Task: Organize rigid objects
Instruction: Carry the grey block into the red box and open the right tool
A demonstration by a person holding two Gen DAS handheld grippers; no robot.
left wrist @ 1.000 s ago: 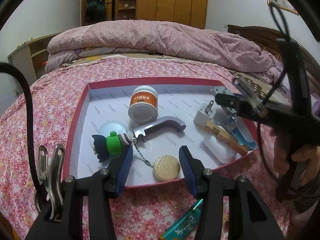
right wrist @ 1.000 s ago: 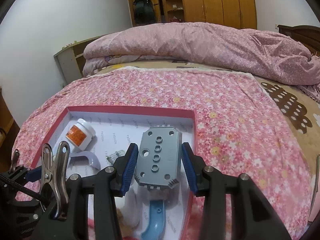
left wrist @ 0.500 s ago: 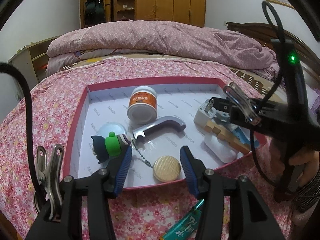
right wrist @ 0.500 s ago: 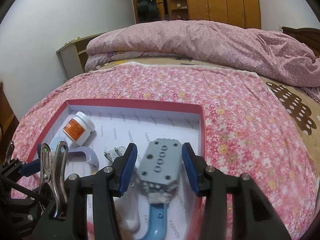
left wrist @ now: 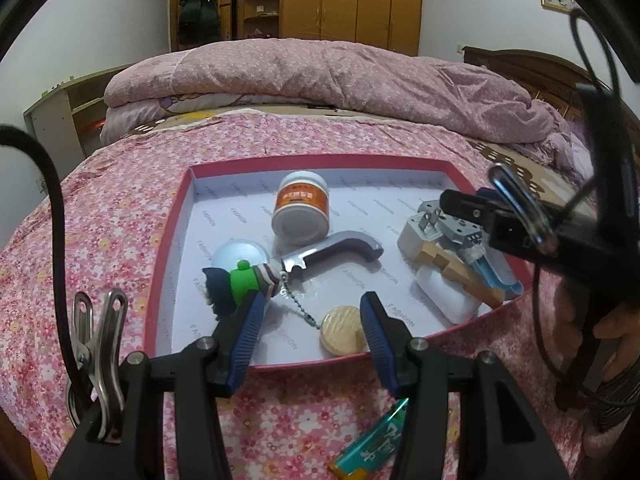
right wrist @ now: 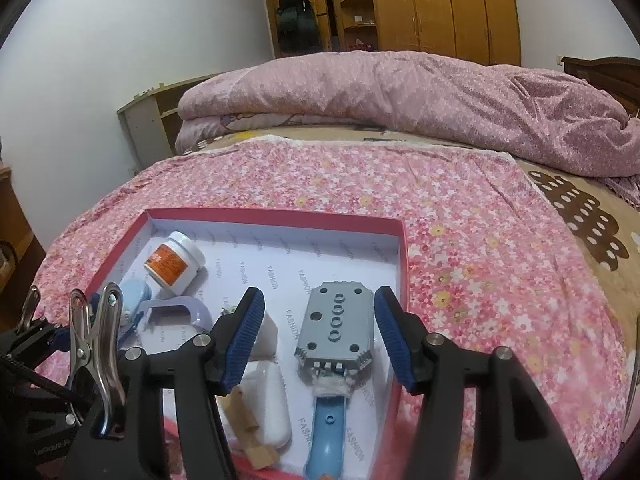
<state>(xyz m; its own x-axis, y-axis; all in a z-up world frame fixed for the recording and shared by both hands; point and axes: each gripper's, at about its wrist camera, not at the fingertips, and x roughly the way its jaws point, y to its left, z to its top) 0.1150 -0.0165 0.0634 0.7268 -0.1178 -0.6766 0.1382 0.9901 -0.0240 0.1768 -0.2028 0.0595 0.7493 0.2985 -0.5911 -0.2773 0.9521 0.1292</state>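
The gray plate [right wrist: 337,322] is flat and has slanted corners. It has 3 round rings in a row down its middle and small holes near its corners. A blue handle [right wrist: 326,436] sticks out from its near end, with something white wrapped where the 2 meet. It lies in the red box [right wrist: 276,215], close to the right wall.

The right tool [right wrist: 319,334] sits over the plate. Its jaws have just been opening, and the blue pads [right wrist: 390,334] do not touch the plate, which lies between them. The left tool [left wrist: 310,334] is open too, with nothing in it, and sits at the near edge of the box.

In the box I count 1 white jar [left wrist: 302,212] with an orange label, 1 gray curved handle [left wrist: 334,252], 1 round wooden disc [left wrist: 344,330], 1 green and dark toy [left wrist: 236,286] on a chain, 1 white plug [left wrist: 418,234], 1 wooden block [left wrist: 452,270] and 1 white case [left wrist: 446,298]. The box rests on a pink flowery bed [right wrist: 480,240]. 1 teal lighter [left wrist: 374,446] lies on the bed outside the box.
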